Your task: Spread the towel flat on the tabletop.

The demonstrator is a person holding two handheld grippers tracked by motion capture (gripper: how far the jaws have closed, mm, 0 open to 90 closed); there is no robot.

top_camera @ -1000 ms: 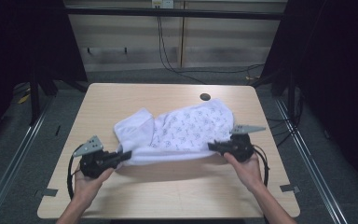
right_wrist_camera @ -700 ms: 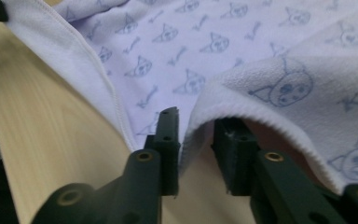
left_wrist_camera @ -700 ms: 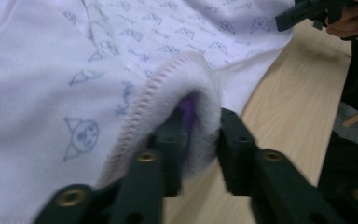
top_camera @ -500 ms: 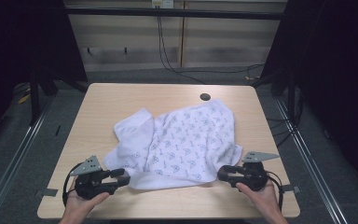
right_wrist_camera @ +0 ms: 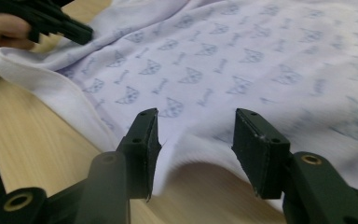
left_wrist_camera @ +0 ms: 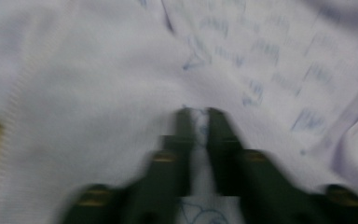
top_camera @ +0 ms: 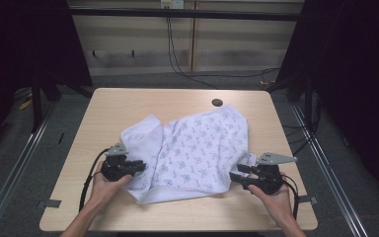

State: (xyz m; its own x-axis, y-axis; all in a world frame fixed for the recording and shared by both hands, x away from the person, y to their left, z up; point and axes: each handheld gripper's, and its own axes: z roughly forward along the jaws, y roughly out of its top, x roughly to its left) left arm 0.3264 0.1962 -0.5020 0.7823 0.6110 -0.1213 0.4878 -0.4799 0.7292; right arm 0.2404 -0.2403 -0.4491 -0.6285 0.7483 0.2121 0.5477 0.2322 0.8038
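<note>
A white garment (top_camera: 192, 148) printed with small blue motifs lies spread on the wooden table (top_camera: 128, 103). My left gripper (top_camera: 139, 164) is at the garment's left side, its jaws nearly together with a fold of the cloth (left_wrist_camera: 98, 70) pinched between them (left_wrist_camera: 199, 116). My right gripper (top_camera: 234, 175) is at the lower right hem with its jaws wide open (right_wrist_camera: 196, 121). The hem of the garment (right_wrist_camera: 242, 56) lies just in front of and between them, ungripped. The left gripper (right_wrist_camera: 81, 33) also shows far off in the right gripper view.
A small dark round disc (top_camera: 217, 102) sits near the table's far edge. Bare wood (right_wrist_camera: 37, 140) runs along the near edge in front of the hem. Dark frames and cables stand around the table, and cables trail from both grippers.
Both grippers drew the hem toward the near edge. Since then the right gripper has opened off the hem, and the left has moved forward onto the garment's left side.
</note>
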